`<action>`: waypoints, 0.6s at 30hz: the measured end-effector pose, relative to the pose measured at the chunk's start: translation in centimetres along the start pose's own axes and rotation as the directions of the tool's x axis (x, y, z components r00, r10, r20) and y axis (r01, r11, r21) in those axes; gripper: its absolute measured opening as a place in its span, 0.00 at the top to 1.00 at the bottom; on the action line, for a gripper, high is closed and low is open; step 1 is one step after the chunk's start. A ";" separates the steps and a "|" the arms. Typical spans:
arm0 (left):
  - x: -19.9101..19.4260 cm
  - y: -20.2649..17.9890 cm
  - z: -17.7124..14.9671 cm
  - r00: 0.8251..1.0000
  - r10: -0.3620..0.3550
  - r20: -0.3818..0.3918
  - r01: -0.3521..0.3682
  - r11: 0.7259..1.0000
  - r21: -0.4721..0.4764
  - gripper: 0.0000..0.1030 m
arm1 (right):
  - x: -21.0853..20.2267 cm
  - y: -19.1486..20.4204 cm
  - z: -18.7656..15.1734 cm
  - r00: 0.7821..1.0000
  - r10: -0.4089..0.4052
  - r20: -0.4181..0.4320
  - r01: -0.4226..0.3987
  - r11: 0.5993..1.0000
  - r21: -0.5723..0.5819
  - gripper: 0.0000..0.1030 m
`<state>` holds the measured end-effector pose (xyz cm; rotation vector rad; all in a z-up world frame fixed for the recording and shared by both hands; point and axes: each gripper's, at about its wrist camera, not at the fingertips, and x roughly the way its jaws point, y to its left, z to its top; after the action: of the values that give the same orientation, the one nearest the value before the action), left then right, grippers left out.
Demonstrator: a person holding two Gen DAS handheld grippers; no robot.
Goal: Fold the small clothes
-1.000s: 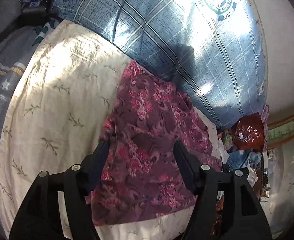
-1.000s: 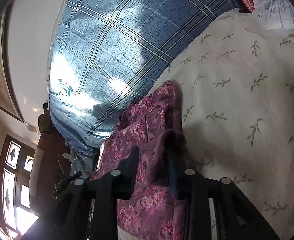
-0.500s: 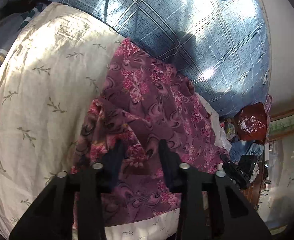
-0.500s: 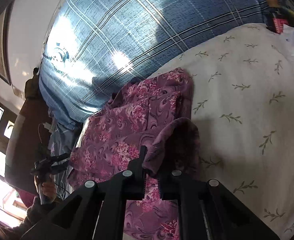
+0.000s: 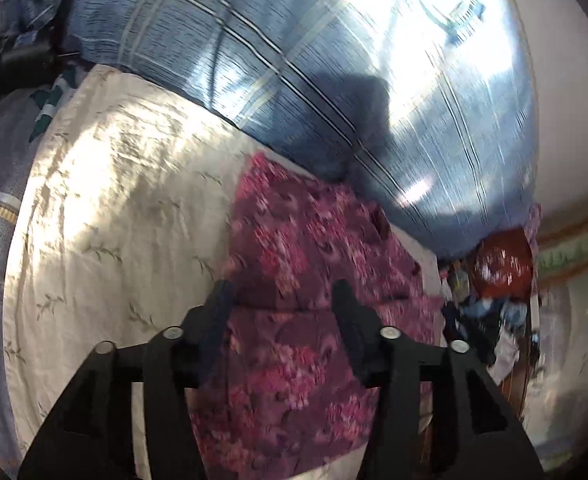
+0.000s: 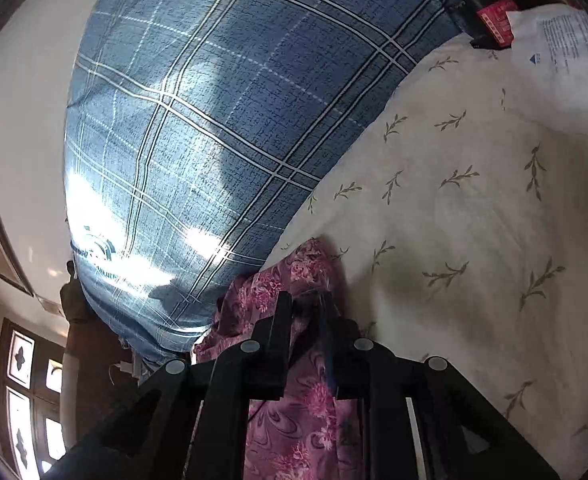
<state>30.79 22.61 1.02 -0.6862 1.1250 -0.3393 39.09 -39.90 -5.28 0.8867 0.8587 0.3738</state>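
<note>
A purple floral garment (image 5: 302, 280) lies folded over on a cream leaf-print sheet (image 5: 114, 216), its near half laid on top. My left gripper (image 5: 282, 300) hovers just above it, jaws apart and holding nothing. In the right wrist view the same garment (image 6: 306, 408) runs under my right gripper (image 6: 306, 304), whose jaws stand close together with a fold of the cloth pinched between them near the garment's far corner.
A large blue plaid pillow (image 5: 334, 80) backs the sheet (image 6: 474, 220). A printed paper (image 6: 566, 52) and a red box (image 6: 494, 20) lie at the sheet's far corner. A red bag (image 5: 502, 264) and clutter sit beyond the bed's right side.
My left gripper has opened and let the garment go, its lifted edge now lying flat. My right gripper has carried its pinched fold toward the pillow.
</note>
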 end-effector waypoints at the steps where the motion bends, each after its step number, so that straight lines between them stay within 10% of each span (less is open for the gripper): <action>1: 0.0 -0.8 -1.2 0.999 -0.029 -0.041 0.031 0.999 0.042 0.45 | -0.1 0.2 -0.4 1.000 -0.011 -0.008 0.011 1.000 -0.012 0.75; 5: 1.1 -3.4 -5.5 0.973 -0.132 -0.191 0.160 0.977 0.140 0.38 | 0.1 0.4 -1.7 0.998 -0.029 -0.048 0.028 0.999 -0.024 0.68; 9: 4.6 -5.5 -7.5 0.965 0.031 -0.259 0.038 0.965 0.259 0.38 | 0.5 0.4 -2.5 0.998 -0.031 -0.062 0.030 1.000 -0.005 0.68; 13: 6.0 -6.5 -3.2 0.975 0.144 -0.169 -0.100 0.965 0.242 0.69 | 0.8 0.8 -2.9 0.996 -0.043 -0.078 0.042 0.999 -0.020 0.68; 18: 1.1 -6.2 3.8 0.993 0.046 0.104 -0.048 0.999 0.013 0.58 | 0.2 1.4 -2.6 0.996 -0.067 -0.066 0.064 0.996 -0.057 0.64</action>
<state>35.25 18.57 5.26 -0.6556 1.0370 -0.2689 37.21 -37.58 -5.20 0.7965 0.9332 0.3705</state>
